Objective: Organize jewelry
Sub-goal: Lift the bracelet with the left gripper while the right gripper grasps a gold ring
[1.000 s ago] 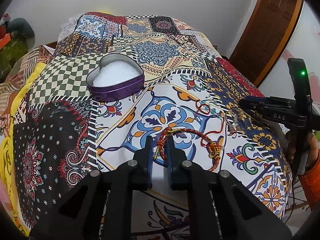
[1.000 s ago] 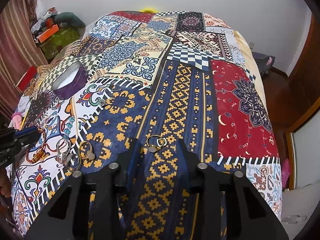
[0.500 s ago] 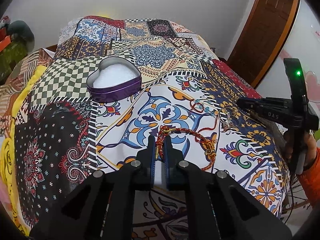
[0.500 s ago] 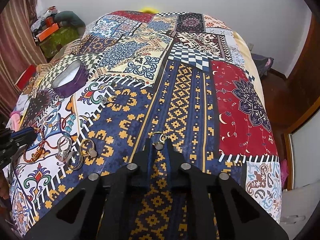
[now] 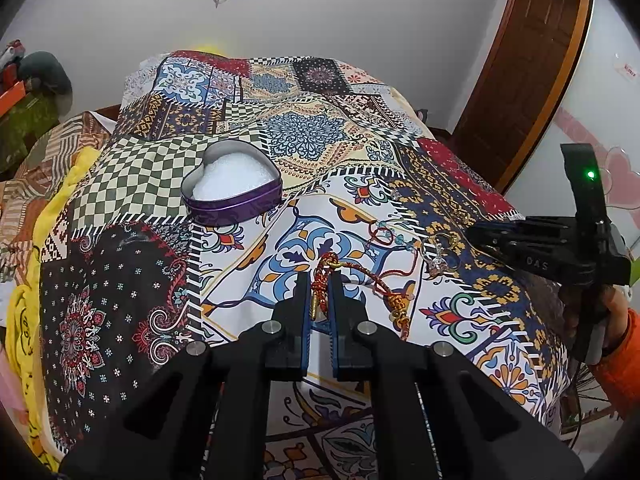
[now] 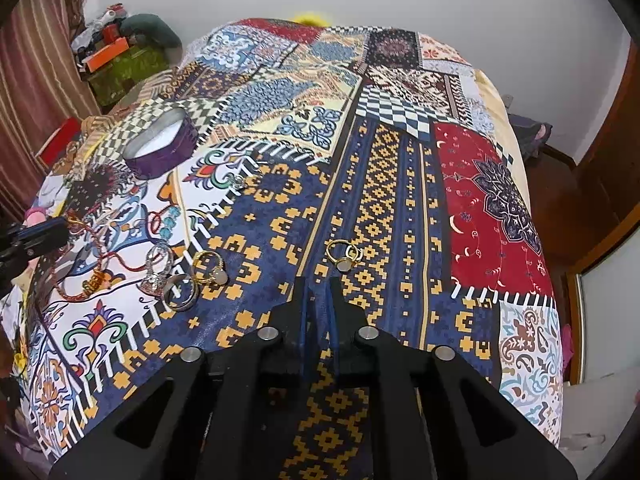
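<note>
The left gripper [image 5: 320, 280] is pinched tight on a red and gold braided bracelet [image 5: 326, 266]. One loop of the cord stands up between the two blue pads, and the rest of it trails off to the right over the bedspread [image 5: 132, 184], ending in a little gold charm [image 5: 396, 306].

The right gripper [image 6: 319, 282] has its jaws close together but opening a little, and nothing is between them. A gold ring with a pale stone [image 6: 344, 254] lies on the blue and gold stripe just past the tips – very near, but free.

Further out, more jewelry lies in a small bunch to the left of the right gripper: another gold ring with a pale stone [image 6: 210, 266], a plain silver ring [image 6: 180, 290] touching it, and a sparkly silver ring [image 6: 157, 268] beside those. A thin red string bracelet with blue beads [image 6: 162, 222] lies a bit beyond them (its beads look blue-green).

Well behind everything sits a purple heart-shaped tin [image 5: 232, 184] with no lid on it, white inside – it rests on the checkered patch of the bedspread. No jewelry shows in it.

At the right edge of the left wrist view, a hand in an orange sleeve [image 5: 616, 352] holds the right gripper's handle.
</note>
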### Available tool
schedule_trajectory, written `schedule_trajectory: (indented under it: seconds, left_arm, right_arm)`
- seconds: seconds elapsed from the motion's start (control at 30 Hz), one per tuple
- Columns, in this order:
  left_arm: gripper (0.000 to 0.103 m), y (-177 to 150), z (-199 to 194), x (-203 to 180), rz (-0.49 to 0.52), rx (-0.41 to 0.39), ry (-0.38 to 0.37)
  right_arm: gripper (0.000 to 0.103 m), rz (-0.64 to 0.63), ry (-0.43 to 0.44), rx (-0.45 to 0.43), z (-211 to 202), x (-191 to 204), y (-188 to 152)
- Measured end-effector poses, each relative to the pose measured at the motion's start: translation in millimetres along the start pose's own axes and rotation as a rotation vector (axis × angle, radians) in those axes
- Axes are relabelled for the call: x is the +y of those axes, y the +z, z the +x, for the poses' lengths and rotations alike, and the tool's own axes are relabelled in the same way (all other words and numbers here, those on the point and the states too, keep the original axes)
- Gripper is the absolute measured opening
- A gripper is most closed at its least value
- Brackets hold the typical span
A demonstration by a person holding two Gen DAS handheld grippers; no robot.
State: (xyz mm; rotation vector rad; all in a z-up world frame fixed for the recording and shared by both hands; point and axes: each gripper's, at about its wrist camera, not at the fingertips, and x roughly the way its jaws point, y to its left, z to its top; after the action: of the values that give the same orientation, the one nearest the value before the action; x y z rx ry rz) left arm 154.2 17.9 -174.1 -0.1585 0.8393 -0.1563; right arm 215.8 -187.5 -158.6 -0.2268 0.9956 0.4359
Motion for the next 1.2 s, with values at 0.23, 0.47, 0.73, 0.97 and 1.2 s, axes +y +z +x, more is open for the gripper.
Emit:
schedule_trajectory:
  seconds: [0.23,0.47,0.73,0.97,1.2]
  left_arm:
    - [0.006,1,1,3,-0.007,-0.004,0.004]
    - [0.006,0,9,5,-0.013,0.007,0.000]
    - [0.006,1,7,2,-0.003,-0.007,0.005]
    - [0.006,10,-7,1,0.012,-0.053,0.016]
    - [0.006,13,-14,1,0.012,-0.064,0.019]
  right_arm:
    - [0.040,0.077,0.041,-0.003,7,-14,6]
    - [0.013,0.051,0.046,-0.004,13,-6,9]
    - [0.003,0.009,0.023,-0.029,11,1,11]
    - [0.003,-0.045,0.093,-0.044,-4,17,5]
    - [0.008,-0.044,0.127,0.014,-11,19,-4]
